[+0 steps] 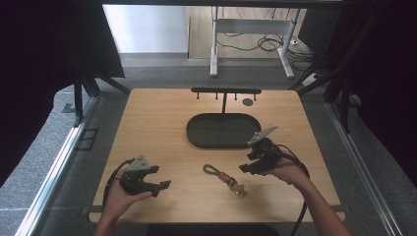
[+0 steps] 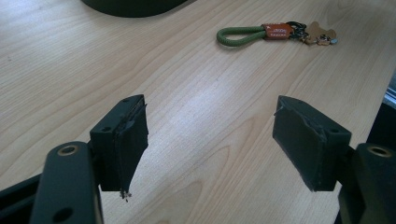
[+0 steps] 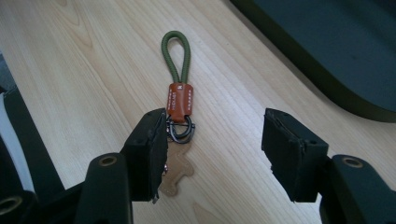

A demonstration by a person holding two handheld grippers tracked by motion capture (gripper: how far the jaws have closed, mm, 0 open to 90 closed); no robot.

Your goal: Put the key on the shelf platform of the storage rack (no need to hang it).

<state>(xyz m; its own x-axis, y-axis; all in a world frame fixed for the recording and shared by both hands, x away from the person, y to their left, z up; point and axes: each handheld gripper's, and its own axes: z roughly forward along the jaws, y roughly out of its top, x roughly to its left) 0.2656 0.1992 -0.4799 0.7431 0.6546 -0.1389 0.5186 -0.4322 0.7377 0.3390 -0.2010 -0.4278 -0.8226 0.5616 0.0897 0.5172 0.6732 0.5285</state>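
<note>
In the high view a keychain (image 1: 225, 177) lies at the lower centre of the wooden table (image 1: 157, 123), below a dark oval tray (image 1: 196, 132) and a black peg rack (image 1: 226, 92). The left gripper (image 1: 164, 185) sits at lower left, jaws apart over bare wood. The right gripper (image 1: 243, 168) hovers just right of the keychain. The right gripper view adds detail: a green cord loop (image 3: 175, 51), an orange leather sleeve (image 3: 180, 101), a dark metal ring (image 3: 181, 129) and a tan tag (image 3: 178, 172), with its jaws spread and the left jaw overlapping the ring and tag.
</note>
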